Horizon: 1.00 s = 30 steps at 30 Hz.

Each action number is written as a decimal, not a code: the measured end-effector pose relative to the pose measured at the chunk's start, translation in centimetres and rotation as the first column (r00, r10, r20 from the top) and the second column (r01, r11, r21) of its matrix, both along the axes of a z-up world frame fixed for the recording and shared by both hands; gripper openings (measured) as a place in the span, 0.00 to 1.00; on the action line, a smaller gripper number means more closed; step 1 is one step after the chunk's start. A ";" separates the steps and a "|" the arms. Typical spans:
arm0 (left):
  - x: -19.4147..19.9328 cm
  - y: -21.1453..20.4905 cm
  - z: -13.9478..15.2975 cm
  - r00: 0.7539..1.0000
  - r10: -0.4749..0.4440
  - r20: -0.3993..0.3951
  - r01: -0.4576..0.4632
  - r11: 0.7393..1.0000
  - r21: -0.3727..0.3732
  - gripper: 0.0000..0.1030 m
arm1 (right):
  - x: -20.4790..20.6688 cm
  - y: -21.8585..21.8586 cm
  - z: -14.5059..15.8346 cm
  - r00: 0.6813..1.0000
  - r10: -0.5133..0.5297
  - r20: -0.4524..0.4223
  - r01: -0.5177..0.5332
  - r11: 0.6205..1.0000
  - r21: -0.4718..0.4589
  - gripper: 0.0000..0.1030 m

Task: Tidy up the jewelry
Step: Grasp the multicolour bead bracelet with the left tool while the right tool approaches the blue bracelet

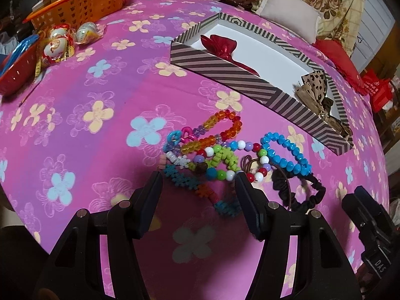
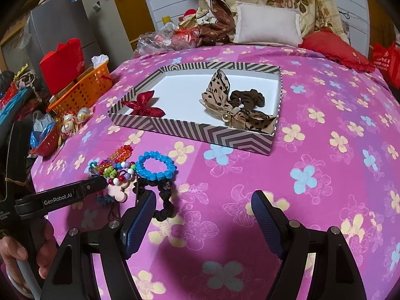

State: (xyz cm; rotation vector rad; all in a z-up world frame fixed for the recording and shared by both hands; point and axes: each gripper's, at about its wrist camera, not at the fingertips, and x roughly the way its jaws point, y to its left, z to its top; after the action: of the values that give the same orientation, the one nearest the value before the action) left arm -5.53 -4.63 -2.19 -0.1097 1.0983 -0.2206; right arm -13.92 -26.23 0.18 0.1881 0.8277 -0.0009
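Observation:
A pile of bead bracelets and hair ties lies on the pink flowered cloth: an orange bead bracelet, a blue bead bracelet, a multicolour bead bracelet, a black scrunchie. My left gripper is open, its fingers straddling the near edge of the pile. My right gripper is open and empty, just right of the pile. The striped box holds a red bow, a leopard bow and a brown scrunchie.
An orange basket, a red bowl and wrapped round sweets sit at the left edge. Pillows and folded cloths lie behind the box. The left gripper's body reaches in beside the pile.

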 end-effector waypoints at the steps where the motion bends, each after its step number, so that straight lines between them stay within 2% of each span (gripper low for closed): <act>1: 0.0 -0.1 0.0 1.000 -0.002 0.000 0.002 1.000 -0.006 0.58 | 0.1 -0.1 -0.1 1.000 -0.001 -0.001 0.001 1.000 0.002 0.74; 5: 0.3 -0.3 0.1 1.000 -0.001 0.004 0.001 1.000 -0.026 0.58 | 0.3 -0.3 -0.4 1.000 -0.003 -0.010 0.003 1.000 0.010 0.74; 12: 0.6 0.6 0.7 1.000 0.020 -0.020 -0.022 0.993 -0.120 0.58 | 0.6 -0.3 -0.7 1.000 0.000 -0.017 0.001 1.000 0.017 0.74; 20: 1.8 0.0 0.5 0.998 0.026 -0.050 -0.033 0.988 -0.151 0.57 | 0.9 -0.1 -0.8 1.000 0.011 -0.028 -0.011 1.000 0.010 0.74; 21: 1.9 -0.1 0.5 0.998 0.026 -0.052 -0.034 0.988 -0.149 0.55 | 0.9 -0.1 -0.8 1.000 0.011 -0.029 -0.011 1.000 0.009 0.74; 23: 2.1 -0.3 0.3 0.998 0.021 -0.056 -0.028 0.991 -0.132 0.29 | 1.0 -0.2 -0.8 0.999 0.011 -0.030 -0.011 1.000 0.009 0.74; 25: 2.4 -0.3 -0.2 0.996 0.009 -0.083 -0.020 0.991 -0.131 0.18 | 1.0 -0.1 -0.8 0.999 0.010 -0.032 -0.009 1.000 0.010 0.74; 26: 2.5 -0.2 -0.4 0.995 0.006 -0.095 -0.019 0.990 -0.137 0.13 | 1.0 -0.1 -0.9 0.999 0.009 -0.031 -0.009 1.000 0.010 0.74; 30: 2.2 0.6 -0.2 0.996 0.009 -0.086 -0.022 0.988 -0.150 0.09 | 1.0 0.0 -0.9 0.999 0.014 -0.031 -0.014 1.000 0.010 0.74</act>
State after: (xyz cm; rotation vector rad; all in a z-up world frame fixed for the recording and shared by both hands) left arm -3.32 -3.99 -2.38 -0.2650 1.1648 -0.2876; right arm -12.91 -26.22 -0.69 0.1919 0.8604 0.0129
